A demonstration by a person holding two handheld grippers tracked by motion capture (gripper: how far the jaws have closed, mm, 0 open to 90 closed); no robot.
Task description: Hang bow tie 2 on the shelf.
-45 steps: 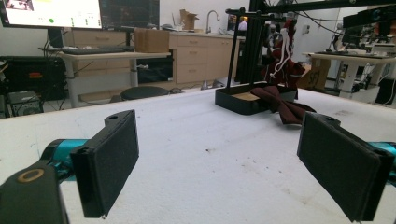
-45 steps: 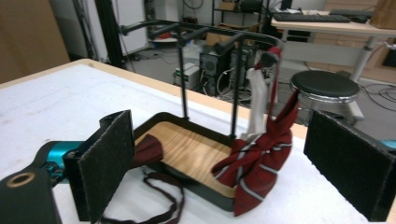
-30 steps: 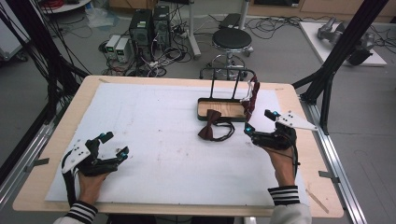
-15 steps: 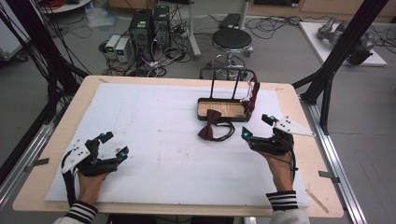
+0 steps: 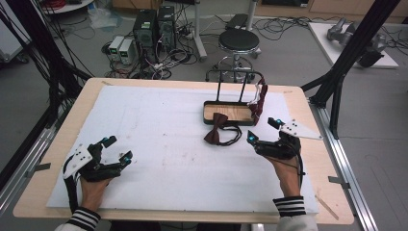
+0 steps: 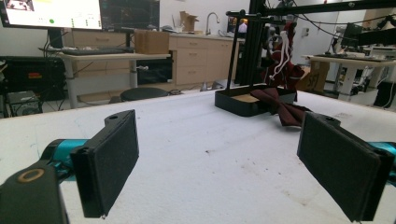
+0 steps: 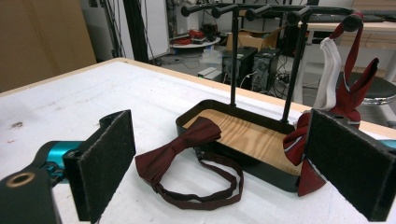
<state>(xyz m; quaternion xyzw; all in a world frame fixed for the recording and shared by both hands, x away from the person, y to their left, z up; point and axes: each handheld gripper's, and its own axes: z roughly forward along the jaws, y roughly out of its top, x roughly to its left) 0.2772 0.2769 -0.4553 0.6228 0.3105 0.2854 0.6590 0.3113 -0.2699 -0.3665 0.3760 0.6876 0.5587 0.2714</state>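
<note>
A dark red bow tie [image 5: 215, 133] with a looped strap lies on the white table cover, one wing resting on the rim of a black stand tray [image 5: 208, 114] with a wooden floor. A second dark red tie [image 5: 260, 97] hangs from the stand's rail beside a white cord. My right gripper [image 5: 261, 129] is open just right of the bow tie, which lies ahead of its jaws, and is empty. The bow tie [image 7: 175, 151] and tray [image 7: 196, 117] show beyond the right gripper [image 7: 229, 168]. My left gripper [image 5: 119, 148] rests open and empty at the near left.
The stand's upright posts and top rail [image 5: 240, 73] rise at the back of the tray. A stool [image 5: 239, 41] and computer boxes [image 5: 154, 26] stand on the floor beyond the table's far edge. Black frame legs flank the table at both sides.
My right gripper has shifted slightly left and toward me, staying open. The left gripper and the bow tie have not moved.
</note>
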